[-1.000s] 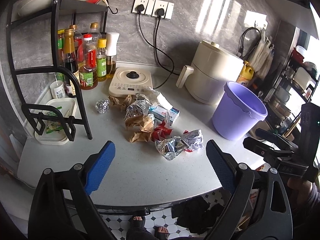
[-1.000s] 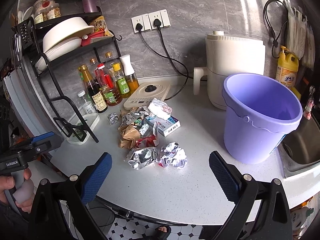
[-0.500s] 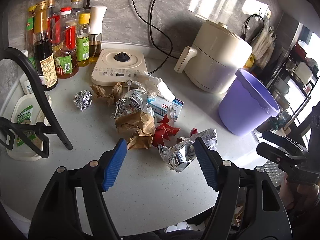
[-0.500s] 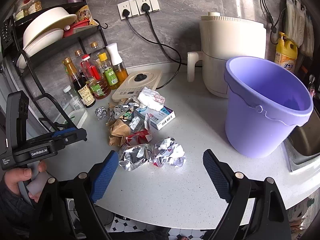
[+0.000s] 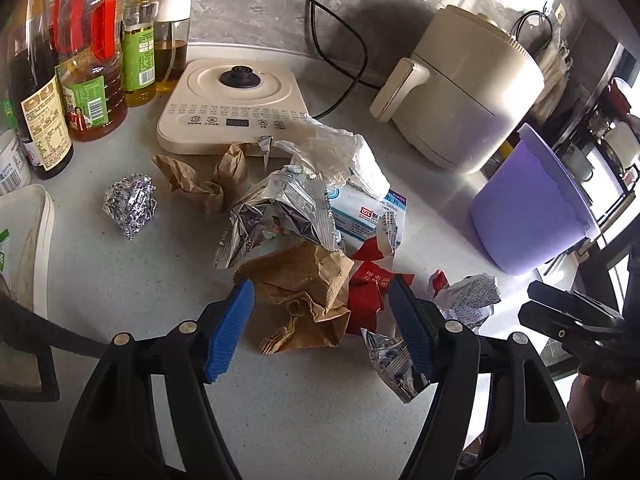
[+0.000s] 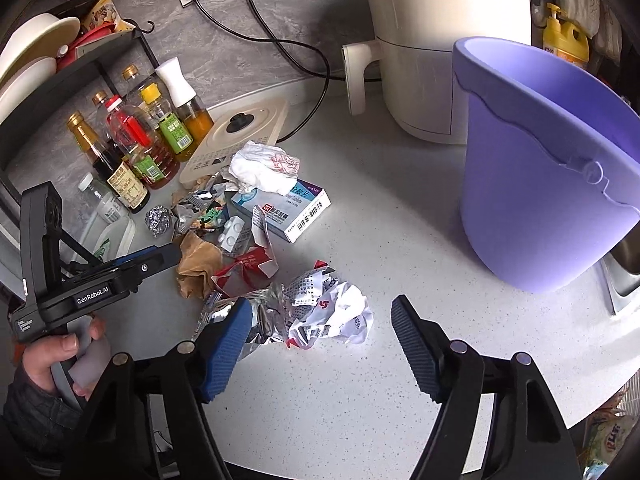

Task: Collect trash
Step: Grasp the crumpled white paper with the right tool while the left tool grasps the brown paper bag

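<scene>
A heap of trash lies on the white counter (image 5: 120,288): crumpled brown paper (image 5: 304,296), a red wrapper (image 5: 368,292), a silver foil wrapper (image 5: 280,216), a medicine box (image 5: 368,212), white tissue (image 5: 340,152) and a foil ball (image 5: 130,204). My left gripper (image 5: 320,320) hangs over the heap, open, with the brown paper and red wrapper between its blue pads. My right gripper (image 6: 320,340) straddles a crumpled white printed paper (image 6: 332,312). Its jaws are closing but the pads do not press on the paper. The purple bucket (image 6: 540,168) stands right of the heap.
A cream air fryer (image 6: 444,40) and a flat induction cooker (image 5: 236,104) stand behind the heap, with cords to the wall sockets. Oil and sauce bottles (image 5: 92,60) and a black dish rack (image 6: 100,52) crowd the left. A sink (image 6: 624,276) lies beyond the bucket.
Both grippers have dropped and moved forward onto the trash heap, and both pairs of jaws have narrowed. The trash and the bucket have not moved.
</scene>
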### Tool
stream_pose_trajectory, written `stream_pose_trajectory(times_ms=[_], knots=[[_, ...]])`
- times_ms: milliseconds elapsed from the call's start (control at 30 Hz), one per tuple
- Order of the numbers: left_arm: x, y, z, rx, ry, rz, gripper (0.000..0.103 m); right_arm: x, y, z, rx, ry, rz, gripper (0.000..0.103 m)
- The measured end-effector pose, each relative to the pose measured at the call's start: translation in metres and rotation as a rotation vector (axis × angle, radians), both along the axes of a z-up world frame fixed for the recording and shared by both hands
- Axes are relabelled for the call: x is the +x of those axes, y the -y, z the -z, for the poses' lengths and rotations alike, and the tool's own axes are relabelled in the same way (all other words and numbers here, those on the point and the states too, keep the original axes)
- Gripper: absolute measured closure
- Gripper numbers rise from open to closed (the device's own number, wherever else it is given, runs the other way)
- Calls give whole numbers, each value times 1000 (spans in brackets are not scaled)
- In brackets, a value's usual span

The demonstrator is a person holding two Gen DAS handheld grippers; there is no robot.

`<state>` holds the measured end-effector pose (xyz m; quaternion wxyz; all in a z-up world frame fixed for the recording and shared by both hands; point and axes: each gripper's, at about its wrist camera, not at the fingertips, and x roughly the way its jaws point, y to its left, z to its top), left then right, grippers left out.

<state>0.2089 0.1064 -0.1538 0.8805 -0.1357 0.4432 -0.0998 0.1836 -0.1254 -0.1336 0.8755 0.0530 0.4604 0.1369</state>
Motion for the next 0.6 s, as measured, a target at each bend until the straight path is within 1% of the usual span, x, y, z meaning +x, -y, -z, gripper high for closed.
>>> stream_pose_trajectory(times_ms=[133,167,233,267,300,333,467,600], knots=[[16,2,15,-2,-25,18,34,11,-3,13,-8,-42,16,32],[19,1,17,-14,-30,19,40,14,-4,15,-10,-49,20,32],[23,1,21,-30,-55,39,62,19,-5,18,-13,-55,26,32],[23,1,22,-31,-57,45,65,21,-6,20,-16,-58,30,32],[22,0,21,-36,-52,47,67,24,-5,22,-16,-65,32,32],[20,-1,19,-46,-48,50,71,27,-5,24,-11,-73,36,32],[15,-7,12,-59,-46,46,74,33,-7,28,6,-89,25,32],[6,-7,-1,-64,-16,33,74,37,-7,33,11,-93,-4,33]])
